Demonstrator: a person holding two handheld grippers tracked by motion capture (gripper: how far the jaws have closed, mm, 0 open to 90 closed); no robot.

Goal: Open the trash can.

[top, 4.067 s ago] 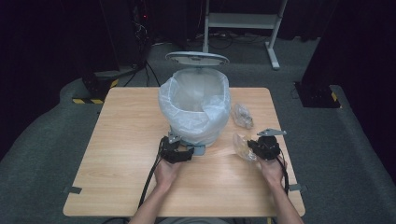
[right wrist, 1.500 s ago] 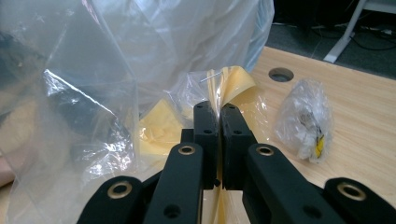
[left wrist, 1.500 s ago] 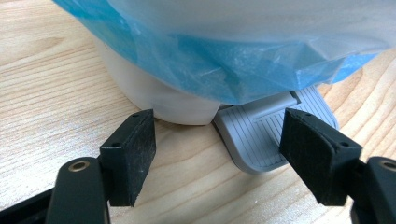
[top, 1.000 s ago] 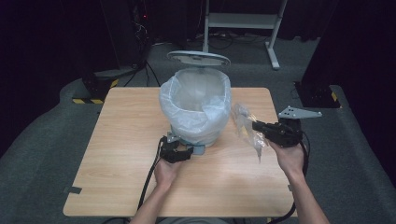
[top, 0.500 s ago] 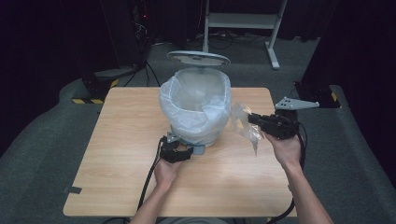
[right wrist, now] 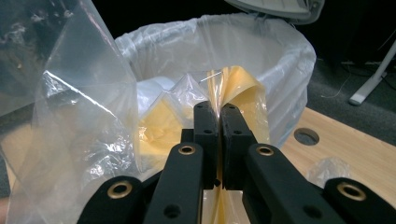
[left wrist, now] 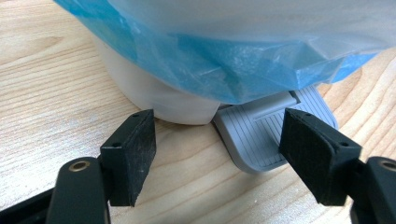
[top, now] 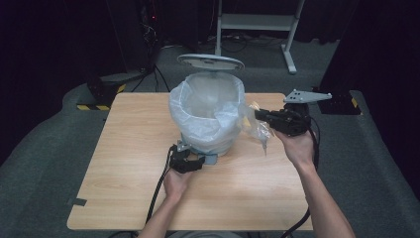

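Left gripper [top: 190,162] is sitting low on the table [top: 124,163], right at the foot of the pedal bin [top: 208,116]. Jaws are spread wide and gripping nothing; in the left gripper view the grey foot pedal [left wrist: 273,135] is lying between them, nearer the right-hand jaw, with the bin's white base just behind the other. My read: it's pressing or bracing on the pedal, which would explain why the lid [top: 210,61] is standing open behind the rim. Actual contact with the pedal I can't confirm.

The bin is lined with a translucent bag [top: 198,126] folded over the rim and hanging down the outside; up close the overhang is reading blue in the left gripper view.

Right gripper [top: 262,117] is hovering off the table just beside the bin's right rim, jaws clamped tight on a crumpled clear plastic wrapper [top: 257,126] with a yellow patch. In the right gripper view the film is pinched between the pads and fanning out ahead of the jaws toward the bin opening. The wrapper is outside the bin, not yet over the mouth. Looks like it's being held high and pointed inward so it can clear the rim and drop in.

Another scrap of clear plastic [right wrist: 329,168] is lying on the table near the bin.
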